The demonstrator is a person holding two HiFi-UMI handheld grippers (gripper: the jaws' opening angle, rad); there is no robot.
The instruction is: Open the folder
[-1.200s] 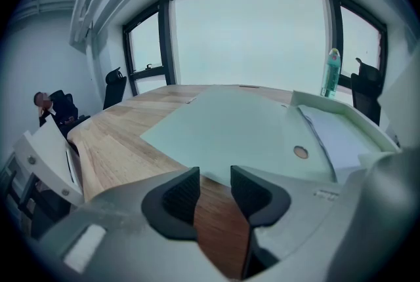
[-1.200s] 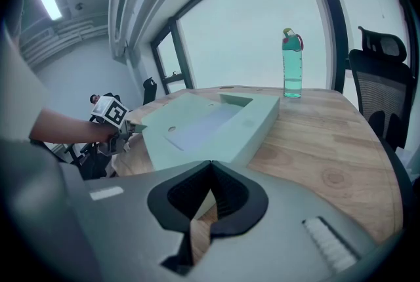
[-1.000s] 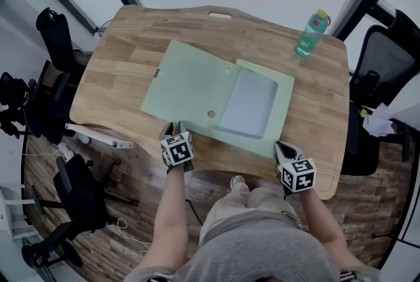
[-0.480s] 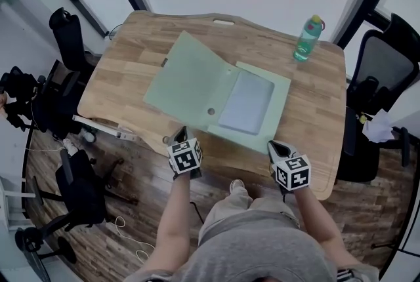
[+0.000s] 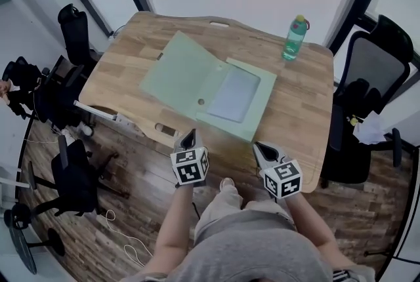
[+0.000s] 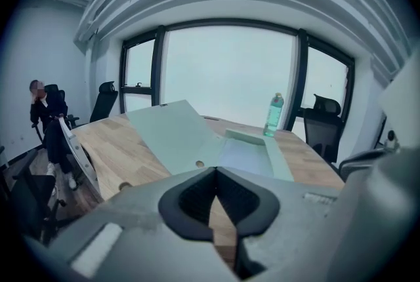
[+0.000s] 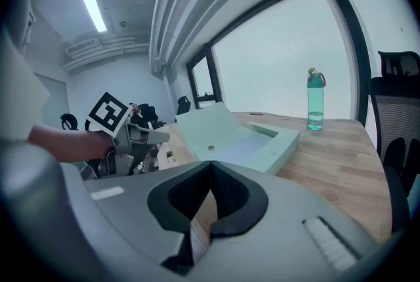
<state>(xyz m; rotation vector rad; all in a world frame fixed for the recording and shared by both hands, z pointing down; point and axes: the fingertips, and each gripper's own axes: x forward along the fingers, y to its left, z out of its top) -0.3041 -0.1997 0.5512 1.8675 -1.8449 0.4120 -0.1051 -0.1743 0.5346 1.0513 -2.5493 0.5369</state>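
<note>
Presently, item by item:

Left gripper (image 5: 188, 137) – jaws clenched tip to tip with nothing between them, as its own view (image 6: 214, 169) shows. It is held off the near edge of the bench (image 5: 121, 61), above the wooden floor (image 5: 141, 182), touching nothing.

Right gripper (image 5: 263, 150) – jaws likewise pressed together and empty in its own view (image 7: 211, 162). It hangs just short of the bench's near edge, clear of the folder.

Folder (image 5: 187, 74) – pale green, lying open about mid-bench. Its left cover slants up off the wood; the right half lies flat and carries a light sheet (image 5: 231, 94). Its near right corner comes close to the bench's near edge.

Bottle (image 5: 293, 38) – green, upright at the far right corner, well apart from the folder.

Open room – bare wood to the left of the folder and a wide strip to its right. Office chairs stand off both ends of the bench, one at left (image 5: 74, 31), one at right (image 5: 367, 74).
</note>
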